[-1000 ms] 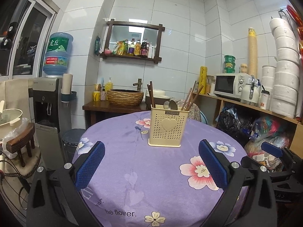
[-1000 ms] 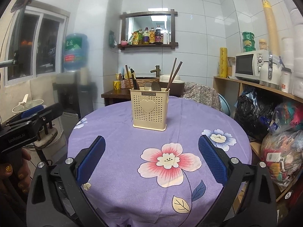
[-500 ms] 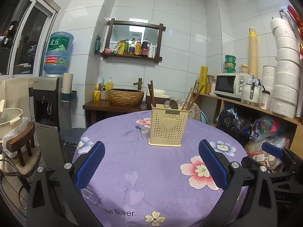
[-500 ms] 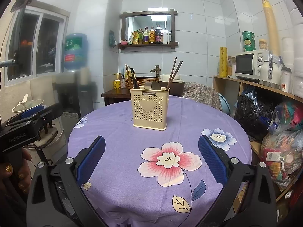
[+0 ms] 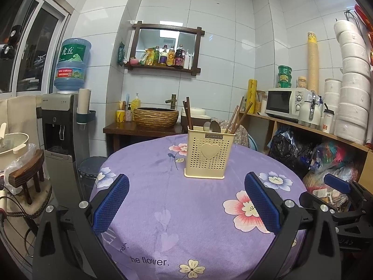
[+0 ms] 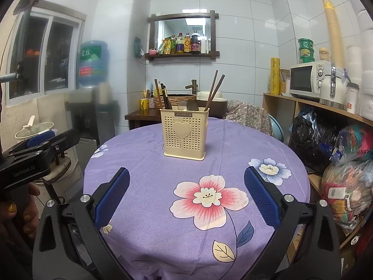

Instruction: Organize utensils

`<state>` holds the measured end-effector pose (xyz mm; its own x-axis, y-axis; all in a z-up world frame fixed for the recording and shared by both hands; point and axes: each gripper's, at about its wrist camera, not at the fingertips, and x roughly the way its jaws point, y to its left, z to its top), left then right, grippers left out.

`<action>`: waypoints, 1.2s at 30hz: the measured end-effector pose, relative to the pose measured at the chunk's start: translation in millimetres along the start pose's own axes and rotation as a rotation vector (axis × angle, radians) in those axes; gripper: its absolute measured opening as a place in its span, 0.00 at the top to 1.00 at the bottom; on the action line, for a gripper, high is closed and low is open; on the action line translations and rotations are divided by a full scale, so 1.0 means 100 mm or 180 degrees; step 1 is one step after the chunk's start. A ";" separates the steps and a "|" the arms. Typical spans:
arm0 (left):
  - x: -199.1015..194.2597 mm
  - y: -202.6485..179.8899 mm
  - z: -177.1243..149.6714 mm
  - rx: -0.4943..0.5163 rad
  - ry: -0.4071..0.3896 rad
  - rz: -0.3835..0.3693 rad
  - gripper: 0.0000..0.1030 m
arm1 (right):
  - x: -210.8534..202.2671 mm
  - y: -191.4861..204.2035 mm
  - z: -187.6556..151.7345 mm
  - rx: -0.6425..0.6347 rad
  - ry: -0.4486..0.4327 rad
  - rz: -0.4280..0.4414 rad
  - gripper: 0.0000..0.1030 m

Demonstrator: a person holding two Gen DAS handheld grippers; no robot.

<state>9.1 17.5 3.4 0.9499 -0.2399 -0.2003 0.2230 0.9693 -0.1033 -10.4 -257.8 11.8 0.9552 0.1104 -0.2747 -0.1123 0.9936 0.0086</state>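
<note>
On the purple floral tablecloth (image 5: 163, 198) stands a cream utensil holder (image 5: 208, 155) — both grippers' fingers wide, empty.

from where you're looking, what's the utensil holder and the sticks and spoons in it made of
Utensil holder: looks like moulded cream plastic, matt, with perforated walls and a raised heart. Chopsticks: probably dark brown wood or bamboo, though that is uncertain. Spoons: apparently metal, grey with a dull sheen.
</note>
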 end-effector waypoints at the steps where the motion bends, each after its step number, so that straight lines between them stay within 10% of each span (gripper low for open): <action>1: 0.00 0.01 -0.01 -0.0008 0.0007 -0.0008 0.05 | 0.00 0.00 0.00 0.0001 0.0003 0.0002 0.06; 36: 0.02 -0.04 0.02 0.0099 0.0086 -0.0075 0.05 | 0.04 -0.01 -0.03 0.0014 0.0028 0.0006 0.06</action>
<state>10.8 13.7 5.0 0.9382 -0.2636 -0.2245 0.2523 0.9645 -0.0781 -6.7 -258.6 8.1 0.9525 0.1121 -0.2830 -0.1129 0.9935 0.0133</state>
